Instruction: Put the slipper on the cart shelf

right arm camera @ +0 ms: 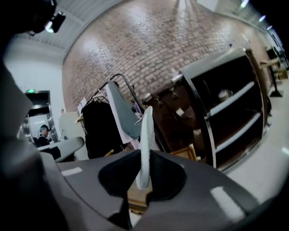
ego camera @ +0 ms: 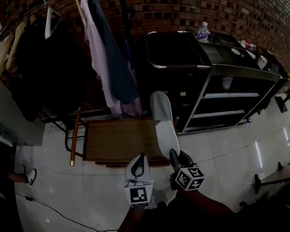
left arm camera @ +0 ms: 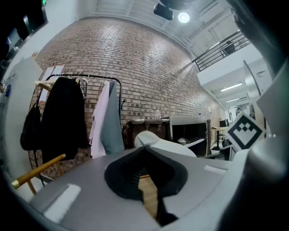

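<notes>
A white slipper (ego camera: 162, 122) hangs in the air in front of me, sole up, toe pointing away. My right gripper (ego camera: 174, 157) is shut on its near end. In the right gripper view the slipper (right arm camera: 145, 144) stands edge-on between the jaws of the right gripper (right arm camera: 143, 180). My left gripper (ego camera: 138, 161) floats just left of it, shut with nothing in it. In the left gripper view the left gripper (left arm camera: 146, 180) shows only a thin slit, and the slipper (left arm camera: 162, 144) lies ahead to the right. The metal cart (ego camera: 229, 70) with its shelves (ego camera: 229, 94) stands ahead on the right.
A clothes rack with hanging garments (ego camera: 100, 53) fills the back left. Below it lie a low wooden platform (ego camera: 117, 140) and a wooden pole (ego camera: 75, 134). A water bottle (ego camera: 203, 32) stands on the cart top. A cable (ego camera: 53, 211) runs over the white floor tiles.
</notes>
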### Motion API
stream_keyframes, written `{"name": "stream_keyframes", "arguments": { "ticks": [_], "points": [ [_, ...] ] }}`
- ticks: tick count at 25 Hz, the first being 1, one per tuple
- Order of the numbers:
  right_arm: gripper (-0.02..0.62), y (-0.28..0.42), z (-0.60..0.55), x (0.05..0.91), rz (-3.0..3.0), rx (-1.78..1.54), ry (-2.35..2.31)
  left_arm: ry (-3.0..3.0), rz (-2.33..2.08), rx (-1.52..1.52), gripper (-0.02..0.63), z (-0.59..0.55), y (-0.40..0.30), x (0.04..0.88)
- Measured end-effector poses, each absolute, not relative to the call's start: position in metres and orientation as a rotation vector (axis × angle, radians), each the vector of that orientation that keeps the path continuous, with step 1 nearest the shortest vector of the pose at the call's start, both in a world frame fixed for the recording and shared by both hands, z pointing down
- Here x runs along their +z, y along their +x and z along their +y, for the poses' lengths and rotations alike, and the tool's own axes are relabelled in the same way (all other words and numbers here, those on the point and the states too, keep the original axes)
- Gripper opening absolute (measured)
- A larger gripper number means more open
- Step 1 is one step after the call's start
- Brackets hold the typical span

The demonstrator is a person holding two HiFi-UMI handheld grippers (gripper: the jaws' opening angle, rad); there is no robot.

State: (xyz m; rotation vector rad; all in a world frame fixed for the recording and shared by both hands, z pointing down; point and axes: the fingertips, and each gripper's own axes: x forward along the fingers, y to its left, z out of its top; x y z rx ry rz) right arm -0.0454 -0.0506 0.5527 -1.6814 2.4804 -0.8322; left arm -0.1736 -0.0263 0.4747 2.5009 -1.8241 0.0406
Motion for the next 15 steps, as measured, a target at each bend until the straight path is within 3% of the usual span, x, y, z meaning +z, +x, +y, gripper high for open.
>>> {"name": "stream_keyframes", "arguments": {
  "ticks": [12, 15],
  "points": [
    [0.044, -0.042, -0.052, 0.422, 2.635, 0.125, -1.734, 2.495, -1.875, 0.017, 0.015, -0.028, -0.179, 0.453],
    [0.044, -0.038, -0.05, 0.412, 2.626, 0.199, -1.74, 2.481, -1.91, -0.022, 0.015, -0.024, -0.189, 0.447]
  ]
}}
